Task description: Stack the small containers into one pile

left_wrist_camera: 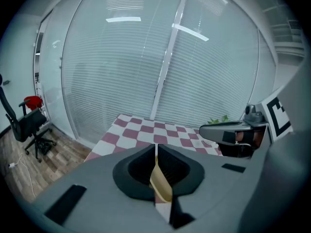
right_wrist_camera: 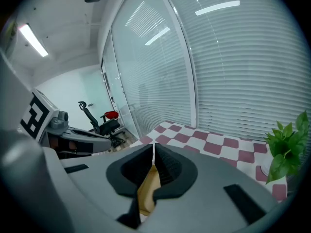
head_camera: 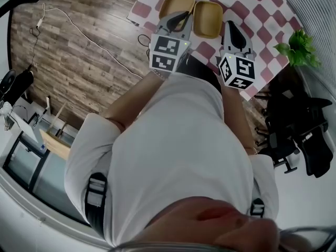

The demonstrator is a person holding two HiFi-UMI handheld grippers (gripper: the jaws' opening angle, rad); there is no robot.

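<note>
Right tongs point(right_wrist_camera: 153, 149) pinched on tan container point(right_wrist_camera: 147, 191) rim, checkered table point(right_wrist_camera: 218, 142) beyond, plant point(right_wrist_camera: 286, 149) at right

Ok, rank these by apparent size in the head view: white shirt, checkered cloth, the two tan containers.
1. white shirt, though it is nearest the camera.
2. checkered cloth.
3. left container and right container: they look alike, so no ranking between them.
</note>
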